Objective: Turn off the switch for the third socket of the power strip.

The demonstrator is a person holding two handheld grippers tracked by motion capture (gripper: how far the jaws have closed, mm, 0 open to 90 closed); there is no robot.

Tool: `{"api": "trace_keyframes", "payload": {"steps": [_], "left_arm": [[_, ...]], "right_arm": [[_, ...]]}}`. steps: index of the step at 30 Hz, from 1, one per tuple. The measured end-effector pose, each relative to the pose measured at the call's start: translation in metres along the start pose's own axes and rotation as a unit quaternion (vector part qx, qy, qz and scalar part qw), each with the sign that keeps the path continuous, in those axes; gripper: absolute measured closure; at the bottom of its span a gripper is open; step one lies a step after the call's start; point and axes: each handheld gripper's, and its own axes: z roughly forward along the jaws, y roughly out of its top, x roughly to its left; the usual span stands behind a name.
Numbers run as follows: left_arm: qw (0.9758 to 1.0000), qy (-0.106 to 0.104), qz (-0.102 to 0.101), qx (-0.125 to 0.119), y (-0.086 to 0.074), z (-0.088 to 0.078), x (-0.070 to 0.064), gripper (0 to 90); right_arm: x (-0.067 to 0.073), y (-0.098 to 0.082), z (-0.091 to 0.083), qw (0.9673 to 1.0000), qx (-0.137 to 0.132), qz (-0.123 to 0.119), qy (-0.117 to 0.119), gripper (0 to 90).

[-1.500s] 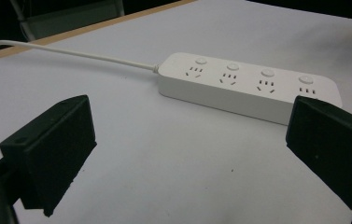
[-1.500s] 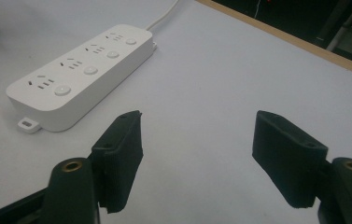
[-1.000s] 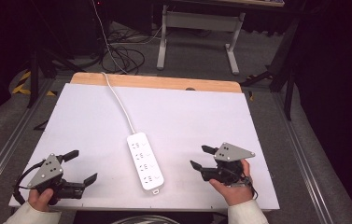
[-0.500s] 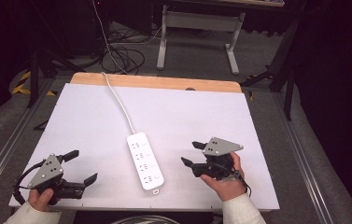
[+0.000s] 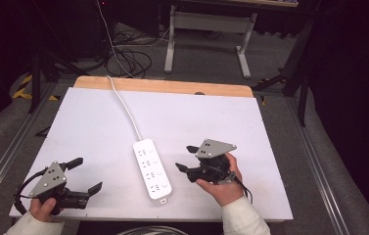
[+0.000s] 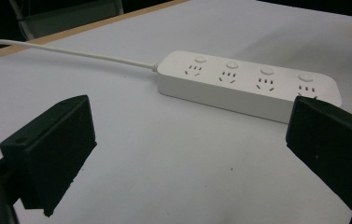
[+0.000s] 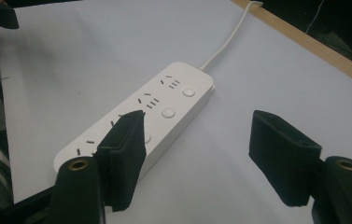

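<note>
Your high view looks forward and down over the table (image 5: 270, 127); both gripper views sit low and close (facing inward), sharing the power strip (image 6: 248, 86).

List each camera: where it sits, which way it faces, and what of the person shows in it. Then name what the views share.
High view: above the near edge, facing forward and down at the table; both hands, left gripper, right gripper.
Left gripper view: on the left gripper, facing the power strip.
Right gripper view: on the right gripper, facing the strip.
Shared: the strip and its cord.
</note>
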Motion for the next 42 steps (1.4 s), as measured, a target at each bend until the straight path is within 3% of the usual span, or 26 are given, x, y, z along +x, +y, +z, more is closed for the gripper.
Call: {"api": "trace_keyframes", "payload": {"steps": [8, 12, 18, 19, 26, 31, 42], "left_arm": [[1.0, -0.001, -0.001, 0.001, 0.0, 0.0, 0.0, 2.0], [1.0, -0.001, -0.003, 0.001, 0.0, 0.0, 0.0, 2.0], [1.0, 0.0, -0.001, 0.001, 0.0, 0.001, 0.0, 2.0], [1.0, 0.0, -0.001, 0.001, 0.0, 0.001, 0.0, 2.0], [1.0, 0.001, -0.001, 0.002, 0.0, 0.0, 0.0, 2.0], [1.0, 0.001, -0.003, 0.003, 0.0, 0.0, 0.0, 2.0], [0.9999, 0.008, -0.007, 0.004, -0.002, -0.002, 0.0, 2.0]], "right_arm": [[0.006, 0.011, 0.01, 0.9998, -0.006, -0.008, 0.015, 36.8], [0.006, 0.012, 0.013, 0.9999, 0.0, -0.011, 0.01, 37.6], [0.009, 0.014, 0.012, 0.9997, 0.007, -0.02, 0.013, 53.4], [0.009, 0.014, 0.013, 0.9996, 0.009, -0.017, 0.023, 57.7], [0.006, 0.016, 0.023, 0.9967, 0.043, -0.014, 0.067, 77.6], [0.009, 0.018, 0.031, 0.996, 0.063, -0.008, 0.063, 90.0], [0.013, 0.018, 0.06, 0.9878, 0.131, -0.003, 0.085, 90.0]]}}
